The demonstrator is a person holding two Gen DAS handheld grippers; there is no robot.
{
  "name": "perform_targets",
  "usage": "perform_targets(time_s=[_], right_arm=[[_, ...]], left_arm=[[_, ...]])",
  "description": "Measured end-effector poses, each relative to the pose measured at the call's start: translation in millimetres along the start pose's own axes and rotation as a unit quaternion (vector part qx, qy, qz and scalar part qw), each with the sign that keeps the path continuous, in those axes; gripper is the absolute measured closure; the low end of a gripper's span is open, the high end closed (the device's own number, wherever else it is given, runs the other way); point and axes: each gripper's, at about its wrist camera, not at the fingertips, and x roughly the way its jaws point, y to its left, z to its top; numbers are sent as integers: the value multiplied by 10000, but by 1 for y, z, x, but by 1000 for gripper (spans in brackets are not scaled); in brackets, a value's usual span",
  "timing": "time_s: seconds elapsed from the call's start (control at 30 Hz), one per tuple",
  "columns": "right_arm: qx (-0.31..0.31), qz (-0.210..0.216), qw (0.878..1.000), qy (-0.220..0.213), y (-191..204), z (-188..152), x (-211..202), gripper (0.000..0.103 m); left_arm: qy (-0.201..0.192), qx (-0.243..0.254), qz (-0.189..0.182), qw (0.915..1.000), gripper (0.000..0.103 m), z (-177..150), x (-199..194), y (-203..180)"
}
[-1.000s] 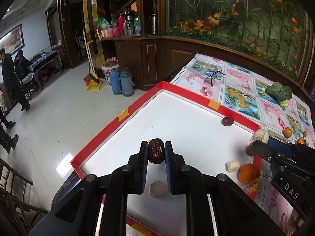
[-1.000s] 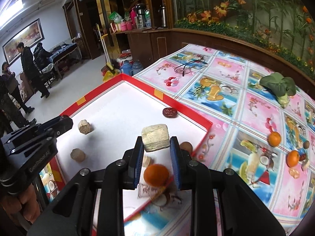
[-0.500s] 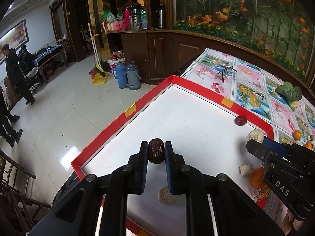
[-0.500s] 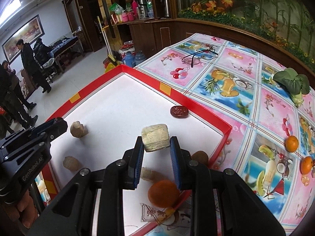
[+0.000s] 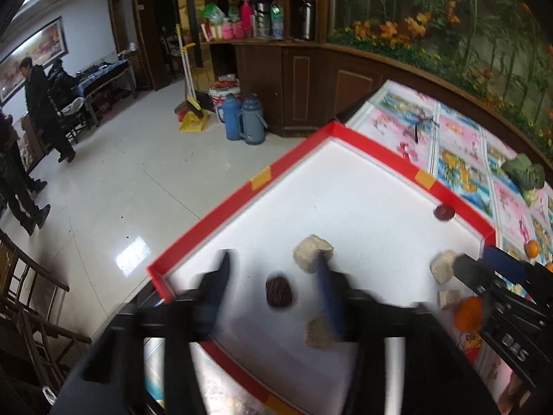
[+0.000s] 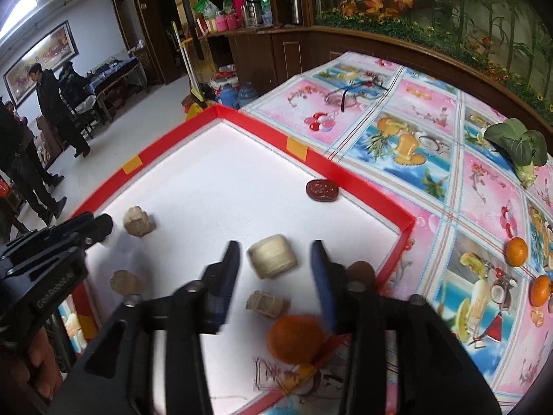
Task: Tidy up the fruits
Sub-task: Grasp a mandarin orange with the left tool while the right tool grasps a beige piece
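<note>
In the left wrist view, my left gripper (image 5: 273,263) has its jaws opening. A dark red date (image 5: 279,292) sits loose between the fingers on the white floor of the red-rimmed tray (image 5: 221,214), with no pad touching it. A beige chunk (image 5: 312,257) lies by the right finger. In the right wrist view, my right gripper (image 6: 274,252) is opening too. A pale cylindrical chunk (image 6: 273,256) rests free between its fingers on the tray (image 6: 366,193). A second date (image 6: 321,190) lies near the far rim.
More beige chunks (image 6: 138,221) (image 6: 266,304) and an orange (image 6: 295,339) lie in the tray's near part. Two oranges (image 6: 516,250), a green vegetable (image 6: 518,145) and glasses (image 6: 349,93) are on the patterned tablecloth. People stand on the floor far left.
Both grippers went from shut to open. The left let go of the date and the right let go of the pale chunk; both pieces now lie on the tray.
</note>
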Motion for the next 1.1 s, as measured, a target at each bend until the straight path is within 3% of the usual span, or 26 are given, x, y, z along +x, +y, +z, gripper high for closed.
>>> perform_targets(time_s=[0.07,0.13,0.3,0.47,0.73,0.83,0.93,1.03,1.07,1.1], right_arm=[[38,-25,9999,-135,-6,-3,-16,40],[109,-15,9995,-303,-17,-10,-36,38],[346,-297,9970,-619,-62,-47,-86,20],[874,-935,9897,-642,-138,-92,-120,19],[1932,-1801,9631,-518,-260,-127,-132,20],[1982,-1843,9613,-524,-286,-118,-123,22],[2067,-1871,9594,-416,-306,-107,-109,34],[2021,-1875,9607,-312,-317,-97,-93,36],[2005,-1872,9613,-264,-317,-98,-91,39],[1987,-1874,9619,-148,-319,-98,-84,54]], left_arm=[[-147,-166,-41,9997,21,1,-11,4],[-222,-322,-171,9991,21,0,-21,5],[-245,-398,-543,9974,20,-11,-37,-21],[-173,207,-1110,9935,20,-31,-47,-82],[-4,1462,-1720,9742,20,-67,-52,-186],[36,1689,-1754,9699,20,-73,-50,-207],[56,1716,-1780,9689,20,-73,-45,-219],[109,1714,-1789,9688,20,-70,-37,-230],[131,1730,-1808,9681,20,-69,-34,-235],[139,1745,-1836,9673,20,-68,-32,-240]])
